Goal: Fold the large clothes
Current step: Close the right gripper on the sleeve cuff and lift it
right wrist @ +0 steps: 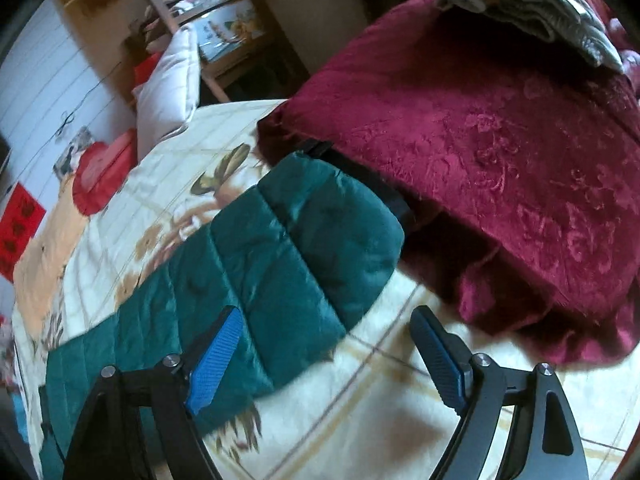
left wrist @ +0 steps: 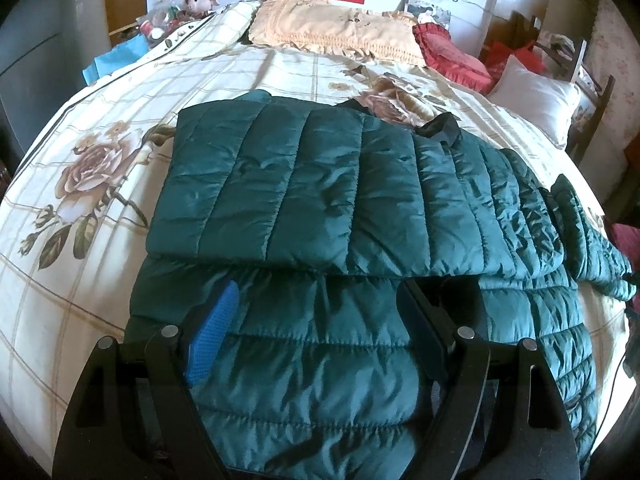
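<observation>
On floral bedspread [left wrist: 100, 128]: green quilted jacket [left wrist: 320, 200] lies spread, one panel already folded over body. Left gripper [left wrist: 316, 312] above near hem, jaws spread, holding nothing. Right gripper [right wrist: 326, 344] jaws spread beside sleeve [right wrist: 288, 248], near maroon blanket [right wrist: 500, 140]. Step judged: sleeve fold; next move calls for pinching sleeve end

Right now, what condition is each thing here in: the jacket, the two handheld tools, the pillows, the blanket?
Green jacket: partly folded, lying flat on the bed.
Sleeve: stretched out toward the red blanket.
Left tool: open, over the jacket, gripping nothing.
Right tool: open, by the sleeve end, gripping nothing.
Red blanket: piled up, grey clothes on top.
Beige pillow: lying at the bed's head.
</observation>
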Motion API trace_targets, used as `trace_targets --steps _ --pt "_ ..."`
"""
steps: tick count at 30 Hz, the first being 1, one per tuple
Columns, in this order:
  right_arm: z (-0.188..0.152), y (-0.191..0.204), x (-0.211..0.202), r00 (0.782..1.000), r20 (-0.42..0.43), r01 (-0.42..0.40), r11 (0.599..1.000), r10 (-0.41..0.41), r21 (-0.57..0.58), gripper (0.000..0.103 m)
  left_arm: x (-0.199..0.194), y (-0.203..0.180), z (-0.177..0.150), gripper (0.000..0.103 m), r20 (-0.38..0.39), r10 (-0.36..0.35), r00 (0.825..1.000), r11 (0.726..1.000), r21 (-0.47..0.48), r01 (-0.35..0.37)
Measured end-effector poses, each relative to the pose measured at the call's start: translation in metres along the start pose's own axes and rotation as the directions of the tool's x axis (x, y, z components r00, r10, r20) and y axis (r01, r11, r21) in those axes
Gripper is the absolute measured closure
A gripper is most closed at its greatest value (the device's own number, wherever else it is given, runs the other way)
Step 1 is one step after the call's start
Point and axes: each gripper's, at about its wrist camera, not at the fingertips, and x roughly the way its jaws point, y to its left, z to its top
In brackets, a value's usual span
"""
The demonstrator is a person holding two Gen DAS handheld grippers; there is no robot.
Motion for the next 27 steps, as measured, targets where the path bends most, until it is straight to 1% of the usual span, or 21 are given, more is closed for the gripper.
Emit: trace_targets --steps 4,5,6,7,8,9,10,11,14,15,17,19,22,25,27 --pt "0.008 0.006 0.008 0.999 0.023 0.030 0.999 -0.029 -0.032 0.019 0.002 0.003 0.001 0.021 -0.006 0.017 1.000 1.000 -0.002 -0.017" --pt "0.009 0.008 0.009 0.999 0.032 0.034 0.998 -0.033 -0.044 0.033 0.003 0.004 0.002 0.021 -0.008 0.020 1.000 1.000 -0.003 -0.020" --pt "0.010 0.009 0.010 0.998 0.042 0.038 0.998 -0.036 -0.056 0.044 0.003 0.005 0.002 0.021 -0.010 0.022 1.000 1.000 -0.004 -0.022" --pt "0.010 0.010 0.010 0.999 0.044 0.033 0.998 -0.030 -0.058 0.057 0.003 0.005 0.002 0.021 -0.011 0.023 1.000 1.000 -0.006 -0.023" --pt "0.010 0.008 0.010 0.999 0.045 0.013 0.999 -0.011 -0.050 0.065 0.004 0.006 0.002 0.021 -0.011 0.023 1.000 1.000 -0.007 -0.023" --pt "0.011 0.009 0.010 0.999 0.048 -0.008 0.999 0.011 -0.044 0.069 0.004 0.006 0.002 0.021 -0.012 0.022 1.000 1.000 -0.007 -0.022" --pt "0.011 0.010 0.008 0.998 0.053 -0.023 0.999 0.026 -0.046 0.079 0.004 0.007 0.002 0.021 -0.011 0.021 1.000 1.000 -0.006 -0.021" --pt "0.011 0.012 0.002 0.997 0.065 -0.035 0.998 0.039 -0.059 0.084 0.004 0.006 0.002 0.021 -0.010 0.022 1.000 1.000 -0.006 -0.022" --pt "0.012 0.023 -0.019 0.991 0.105 -0.065 0.991 0.078 -0.119 0.089 0.003 0.007 0.003 0.021 -0.008 0.018 1.000 1.000 -0.008 -0.018" --pt "0.013 0.027 -0.027 0.989 0.112 -0.085 0.988 0.100 -0.132 0.089 0.003 0.007 0.003 0.021 -0.007 0.015 1.000 1.000 -0.009 -0.015" --pt "0.013 0.035 -0.049 0.976 0.126 -0.157 0.977 0.175 -0.142 0.089 0.002 0.008 0.003 0.021 -0.003 0.006 1.000 1.000 -0.015 -0.006" --pt "0.012 0.046 -0.065 0.966 0.137 -0.193 0.965 0.218 -0.177 0.089 0.000 0.007 0.003 0.021 -0.001 -0.002 1.000 1.000 -0.021 0.002" --pt "0.004 0.070 -0.092 0.947 0.145 -0.241 0.934 0.286 -0.264 0.089 -0.003 0.006 0.002 0.021 0.006 -0.013 1.000 1.000 -0.024 0.013" --pt "-0.005 0.092 -0.106 0.932 0.134 -0.280 0.902 0.338 -0.330 0.090 -0.006 0.005 0.000 0.021 0.006 -0.017 1.000 1.000 -0.022 0.017" --pt "-0.011 0.103 -0.111 0.925 0.115 -0.302 0.885 0.362 -0.355 0.090 -0.009 0.007 -0.001 0.021 0.009 -0.019 1.000 1.000 -0.023 0.019"
